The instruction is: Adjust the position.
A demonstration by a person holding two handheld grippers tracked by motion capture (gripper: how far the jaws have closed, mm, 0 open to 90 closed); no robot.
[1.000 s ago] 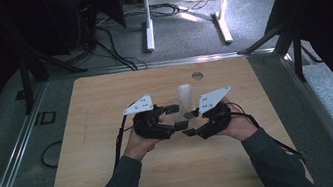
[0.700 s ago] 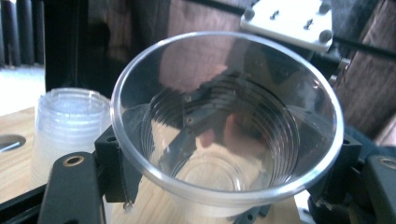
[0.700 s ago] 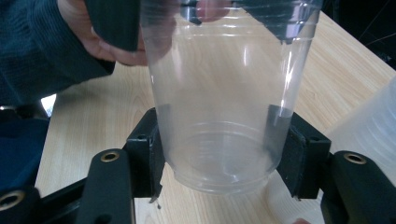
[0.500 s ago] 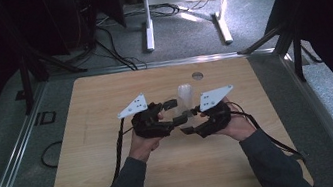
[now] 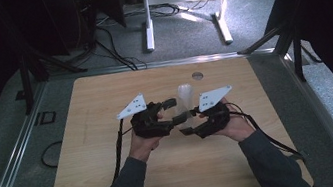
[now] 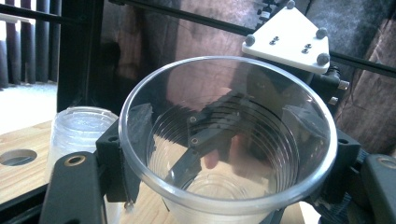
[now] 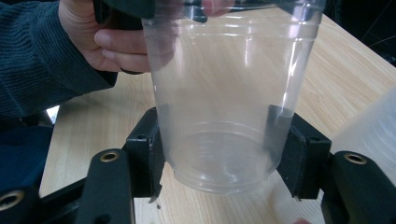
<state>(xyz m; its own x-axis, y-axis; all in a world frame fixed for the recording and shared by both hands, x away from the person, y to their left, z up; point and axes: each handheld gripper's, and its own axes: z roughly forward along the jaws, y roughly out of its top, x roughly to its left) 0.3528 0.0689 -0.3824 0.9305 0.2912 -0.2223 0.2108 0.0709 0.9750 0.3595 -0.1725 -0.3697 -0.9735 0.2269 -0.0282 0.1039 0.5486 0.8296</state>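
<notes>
1. Clear cup clamped low between right tool pads, rim gripped by left tool, closing slightly.
2. Risk: crushed wall from opposing squeeze.
3. Risk: toppled cup stack beside left tool on bench.

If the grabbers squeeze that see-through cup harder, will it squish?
Probably, a bit. The clear cup looks like thin plastic, so its wall likely bends. Its ribbed rings may stiffen it some. It is empty, so likely very light, and its smooth sides could slip between the right gripper pads.
</notes>
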